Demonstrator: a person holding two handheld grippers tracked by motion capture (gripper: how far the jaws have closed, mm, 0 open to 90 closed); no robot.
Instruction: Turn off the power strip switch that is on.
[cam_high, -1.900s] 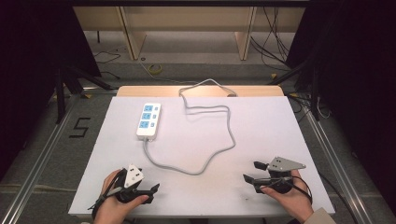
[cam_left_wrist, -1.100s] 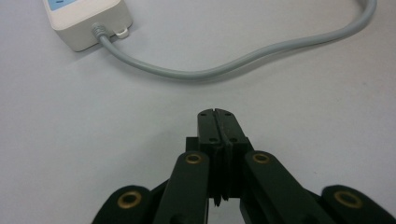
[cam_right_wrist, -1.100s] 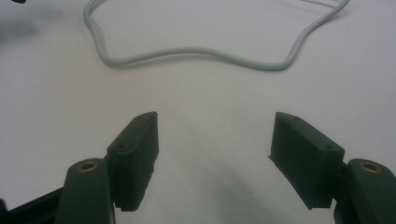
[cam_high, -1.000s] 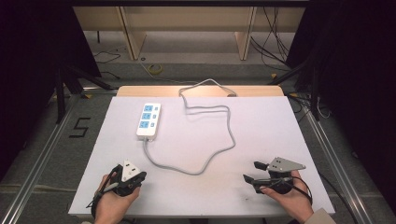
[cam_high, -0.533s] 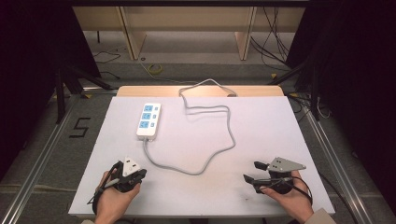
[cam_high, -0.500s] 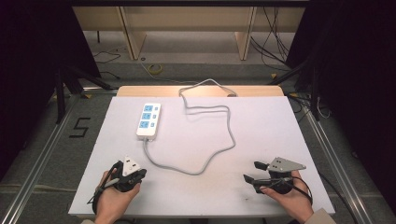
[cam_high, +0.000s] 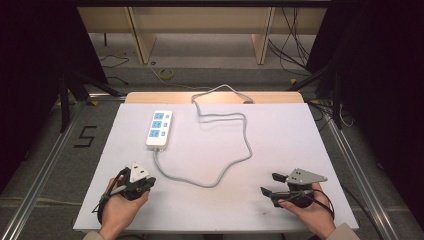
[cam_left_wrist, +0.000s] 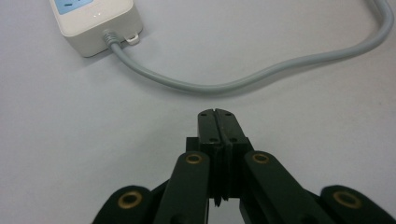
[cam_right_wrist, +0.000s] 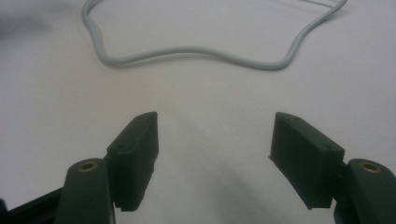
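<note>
Nearest the person, the left gripper (cam_high: 136, 182) rests low on the white table (cam_high: 300, 135) at the near left, its jaws pressed flat together with nothing between them, as the left gripper view shows (cam_left_wrist: 218, 122). At the near right, the right gripper (cam_high: 272, 185) sits in the other hand with its jaws spread wide and empty, the bare tabletop showing between them in the right gripper view (cam_right_wrist: 215, 154). Just beyond the left gripper runs the grey cable (cam_high: 210, 184), which curves across the middle of the table, loops back toward the far edge and trails off it. Farther on, at the left, lies the white power strip (cam_high: 159, 130), flat, with its blue sockets facing up and the cable leaving its near end (cam_left_wrist: 95, 28). Neither gripper touches strip or cable, so the work looks to be at its opening, both hands waiting. The next move probably calls for the left jaws to open before reaching forward to the cable or strip.
</note>
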